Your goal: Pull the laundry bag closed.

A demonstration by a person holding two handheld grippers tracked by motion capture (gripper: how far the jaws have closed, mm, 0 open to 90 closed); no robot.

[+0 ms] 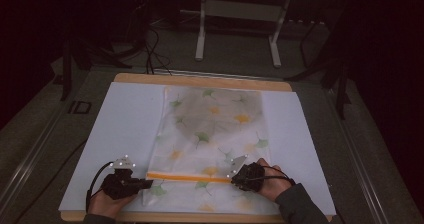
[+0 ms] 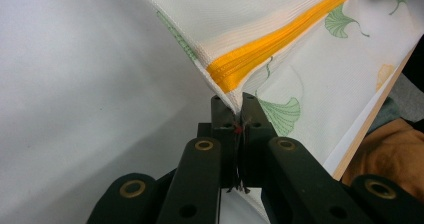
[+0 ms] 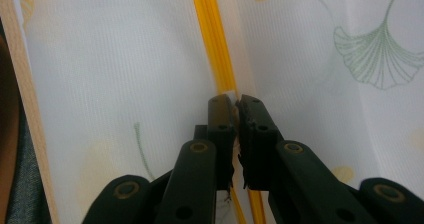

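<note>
On the table's near left: the left gripper (image 1: 146,183), held in a hand (image 1: 107,203), lies low over the white sheet (image 1: 120,129).
Left jaws: pressed together on the corner of the mesh bag (image 1: 212,134), right where the orange zipper (image 1: 190,177) ends; in the left gripper view the fabric (image 2: 280,59) rises out from between the tips, and the zipper (image 2: 280,39) runs away up to the right.
Bag: flat on the sheet at mid-table, white with green and yellow leaf prints, the zipper crossing its near end from one gripper to the other.
Right gripper (image 1: 233,176): at the zipper's other end, in the other hand (image 1: 272,184).
Right jaws: closed on the zipper (image 3: 212,39), which runs in between their tips.
Table edge (image 1: 200,217): a wooden strip just nearer than the bag.
</note>
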